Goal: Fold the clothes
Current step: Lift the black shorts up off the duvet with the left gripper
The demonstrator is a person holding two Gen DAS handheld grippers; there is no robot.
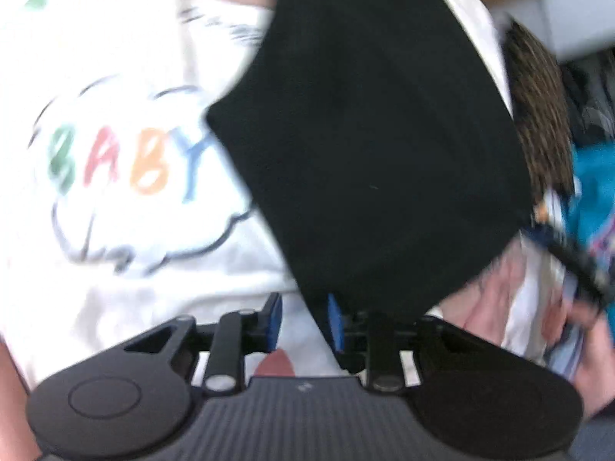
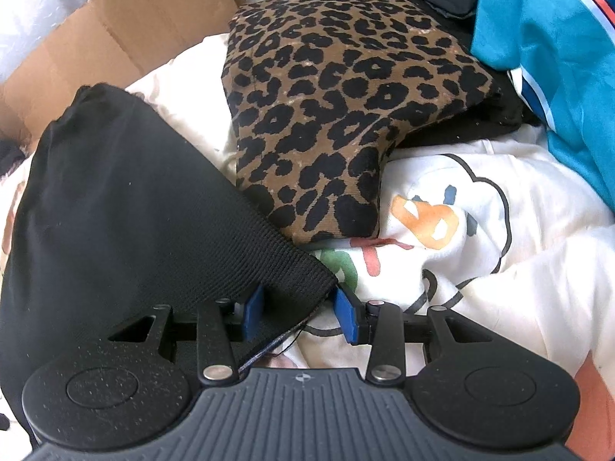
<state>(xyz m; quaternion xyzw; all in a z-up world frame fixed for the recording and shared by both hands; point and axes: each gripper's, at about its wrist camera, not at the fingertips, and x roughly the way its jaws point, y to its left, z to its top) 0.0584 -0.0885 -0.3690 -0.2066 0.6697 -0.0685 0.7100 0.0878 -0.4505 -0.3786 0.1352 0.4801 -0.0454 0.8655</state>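
Black knit fabric, a folded black garment (image 2: 127,199), lies on a pile of clothes, its long axis running from the far left down to a ribbed corner that points toward the near right in the right wrist view. That corner sits between the blue pads of the right gripper (image 2: 300,313), whose jaws stand apart around it; the left pad looks to touch the cloth while the right pad seems just clear of the tip, so no firm clench shows.

In the blurred left wrist view the same black garment (image 1: 369,134) hangs across the upper middle, narrowing down toward the left gripper (image 1: 305,320). Its jaws are parted, and the cloth's lower tip covers the right pad; whether it is pinched I cannot tell, but it looks released.

Under the garment lies a white shirt (image 1: 127,161) printed with "BABY" in coloured letters inside a cloud outline. A leopard-print garment (image 2: 346,96), folded, rests just beside the black one, touching its far edge. A teal garment (image 2: 546,38) lies at the far right, and a cardboard box (image 2: 115,27) stands behind the pile.
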